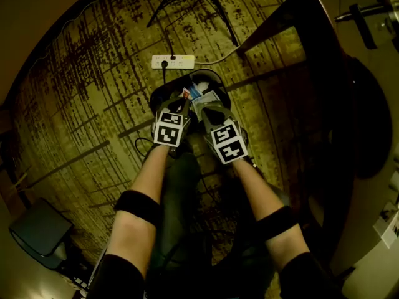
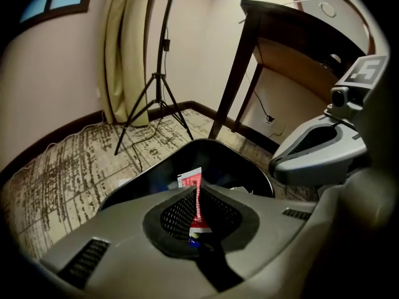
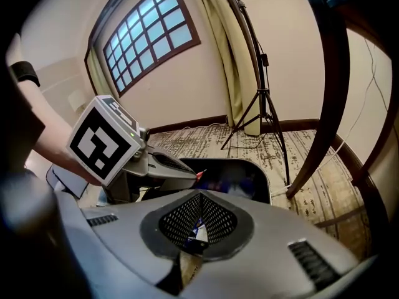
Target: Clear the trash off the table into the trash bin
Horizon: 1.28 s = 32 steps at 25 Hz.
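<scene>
Hovering side by side above a black trash bin, with a power strip just beyond it and a tripod and dark wooden table farther ahead on the patterned rug, the left gripper clenched a red-and-white wrapper poking past its tips, while the right gripper pinched a small blue-and-white scrap deep between its jaws.

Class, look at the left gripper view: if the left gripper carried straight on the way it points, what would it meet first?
Probably the open black trash bin, just beyond the left gripper and its pinched red wrapper; depth is uncertain.
</scene>
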Available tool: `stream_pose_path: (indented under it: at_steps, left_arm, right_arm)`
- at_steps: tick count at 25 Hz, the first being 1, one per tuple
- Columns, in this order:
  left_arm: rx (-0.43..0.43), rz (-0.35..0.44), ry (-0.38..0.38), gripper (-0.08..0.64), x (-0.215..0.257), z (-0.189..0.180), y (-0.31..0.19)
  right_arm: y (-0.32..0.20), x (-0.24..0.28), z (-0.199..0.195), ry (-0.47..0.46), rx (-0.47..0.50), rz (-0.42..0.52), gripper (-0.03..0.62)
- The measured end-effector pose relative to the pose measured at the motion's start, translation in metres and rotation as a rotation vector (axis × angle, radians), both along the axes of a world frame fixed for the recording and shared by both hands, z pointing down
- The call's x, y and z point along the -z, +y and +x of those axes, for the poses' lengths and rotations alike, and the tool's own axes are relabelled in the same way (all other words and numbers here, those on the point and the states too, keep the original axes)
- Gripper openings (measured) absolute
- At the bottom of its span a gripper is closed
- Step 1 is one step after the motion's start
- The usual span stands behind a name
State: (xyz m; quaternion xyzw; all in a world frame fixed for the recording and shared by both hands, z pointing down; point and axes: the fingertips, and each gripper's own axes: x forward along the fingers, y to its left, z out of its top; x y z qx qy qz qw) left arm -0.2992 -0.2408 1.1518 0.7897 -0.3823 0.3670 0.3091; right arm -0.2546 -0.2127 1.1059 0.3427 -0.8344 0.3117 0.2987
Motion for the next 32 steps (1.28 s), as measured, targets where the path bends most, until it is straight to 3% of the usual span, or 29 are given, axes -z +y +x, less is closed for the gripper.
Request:
stream_pose_path:
  at_steps: [6,13,21,28,32]
  left_arm:
    - [0.020,-0.004,-0.017,0.152,-0.008,-0.001,0.004]
    - [0.031,0.007,-0.021,0.160,0.047,-0.004,0.014]
    - [0.057,0.082,-0.001,0.155,0.207,0.005,0.016]
    - [0.108,0.207,0.044,0.003,0.385,0.013,0.030]
    - [0.118,0.260,0.055,0.003,0.464,0.020,0.041]
  right_arm:
    - [0.005,-0.003,0.004,0.000,-0.003,-0.004,0.003]
    - [0.009,0.046,0.014,-0.004,-0.026,-0.003,0.003]
    - [0.005,0.190,0.026,-0.019,-0.061,0.054,0.003]
    - [0.015,0.355,0.040,-0.044,-0.091,0.131,0.003]
    - [0.018,0.438,0.057,-0.053,-0.114,0.206,0.003]
